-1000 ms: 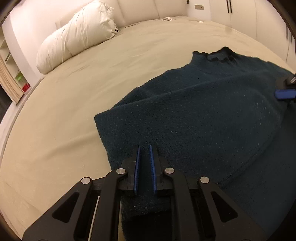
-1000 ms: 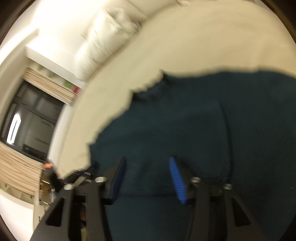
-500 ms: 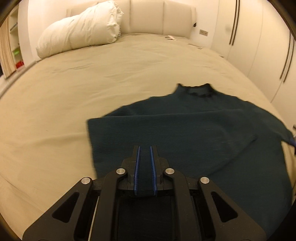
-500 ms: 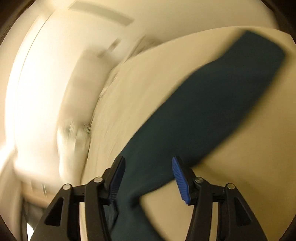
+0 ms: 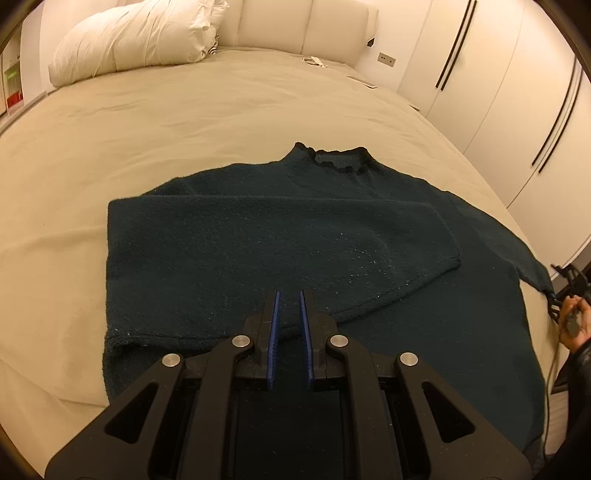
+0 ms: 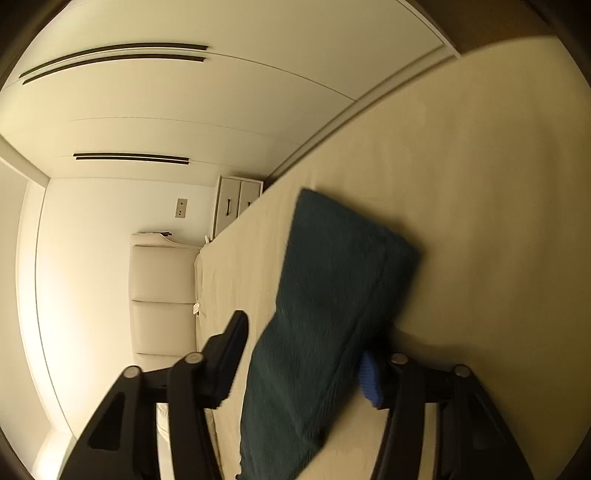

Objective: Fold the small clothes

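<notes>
A dark teal sweater (image 5: 280, 240) lies flat on the beige bed (image 5: 147, 129), collar (image 5: 332, 158) toward the headboard. Its left sleeve is folded across the chest. My left gripper (image 5: 290, 325) hovers over the folded sleeve's lower edge, jaws nearly together with a narrow gap and no cloth between them. The right sleeve (image 6: 332, 295) stretches out to the right. My right gripper (image 6: 303, 354) is open around this sleeve, which runs between the fingers. The right gripper also shows at the right edge of the left wrist view (image 5: 565, 291).
A white pillow (image 5: 136, 37) and padded headboard (image 5: 306, 26) are at the far end of the bed. White wardrobe doors (image 5: 517, 92) stand along the right side. A nightstand (image 6: 236, 203) sits beside the bed. Small items (image 5: 314, 61) lie near the headboard.
My left gripper has pulled back from the sweater and let go of the cloth. My right gripper has swung out to the right sleeve and rolled onto its side.
</notes>
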The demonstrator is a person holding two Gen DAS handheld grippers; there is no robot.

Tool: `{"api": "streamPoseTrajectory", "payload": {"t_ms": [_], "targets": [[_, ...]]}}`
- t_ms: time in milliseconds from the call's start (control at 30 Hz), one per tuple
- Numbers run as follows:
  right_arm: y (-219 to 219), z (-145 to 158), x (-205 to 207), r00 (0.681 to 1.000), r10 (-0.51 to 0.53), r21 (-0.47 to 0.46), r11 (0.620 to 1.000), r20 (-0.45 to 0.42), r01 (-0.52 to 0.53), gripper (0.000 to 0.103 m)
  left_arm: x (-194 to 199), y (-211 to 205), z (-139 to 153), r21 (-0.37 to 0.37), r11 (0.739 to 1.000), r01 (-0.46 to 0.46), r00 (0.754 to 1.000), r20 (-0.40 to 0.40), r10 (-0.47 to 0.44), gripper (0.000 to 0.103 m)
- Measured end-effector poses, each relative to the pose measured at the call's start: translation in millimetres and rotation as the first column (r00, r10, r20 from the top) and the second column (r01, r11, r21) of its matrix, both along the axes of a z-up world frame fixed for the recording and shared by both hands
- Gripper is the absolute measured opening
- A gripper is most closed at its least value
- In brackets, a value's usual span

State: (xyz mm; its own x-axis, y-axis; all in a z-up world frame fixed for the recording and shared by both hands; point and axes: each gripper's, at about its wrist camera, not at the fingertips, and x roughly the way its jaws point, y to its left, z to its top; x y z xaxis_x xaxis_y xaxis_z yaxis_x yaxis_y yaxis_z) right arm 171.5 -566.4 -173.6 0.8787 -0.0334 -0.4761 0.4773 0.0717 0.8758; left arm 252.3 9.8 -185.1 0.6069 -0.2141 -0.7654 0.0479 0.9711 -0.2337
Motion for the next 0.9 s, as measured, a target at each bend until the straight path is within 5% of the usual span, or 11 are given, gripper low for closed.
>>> {"api": "streamPoseTrajectory", "payload": {"t_ms": [100, 300, 367, 467, 600, 700, 733, 900], "targets": [[-1, 9, 17, 0.997, 0.053, -0.058, 0.997, -0.062, -0.057, 0.014, 4, 15, 9, -0.026, 1.000, -0.010, 1.000, -0.009, 0.010, 0.010], [25, 74, 52, 0.980, 0.161, -0.294, 0.937, -0.118, -0.190, 0.012, 9, 37, 14, -0.124, 0.991, -0.045, 0.999, -0.002, 0.045, 0.010], [59, 110, 80, 0.961, 0.245, -0.393, 0.876, -0.132, -0.278, 0.012, 9, 47, 19, -0.158, 0.986, -0.058, 0.998, 0.012, 0.061, 0.010], [134, 157, 124, 0.902, 0.400, -0.534, 0.733, -0.164, -0.422, 0.012, 8, 63, 25, -0.212, 0.974, -0.081, 0.996, 0.019, 0.087, 0.010], [276, 194, 164, 0.766, 0.609, -0.664, 0.487, -0.206, -0.567, 0.012, 8, 89, 29, -0.295, 0.948, -0.116, 0.992, 0.015, 0.127, 0.010], [387, 188, 185, 0.627, 0.736, -0.716, 0.291, -0.256, -0.635, 0.012, 11, 101, 28, -0.375, 0.919, -0.123, 0.991, 0.001, 0.132, 0.010], [428, 179, 191, 0.568, 0.770, -0.725, 0.209, -0.292, -0.656, 0.012, 13, 106, 27, -0.412, 0.903, -0.121, 0.992, -0.011, 0.128, 0.010], [542, 103, 198, 0.340, 0.836, -0.635, -0.012, -0.430, -0.773, 0.012, 21, 113, 16, -0.477, 0.869, -0.130, 0.991, -0.051, 0.120, 0.010]]}}
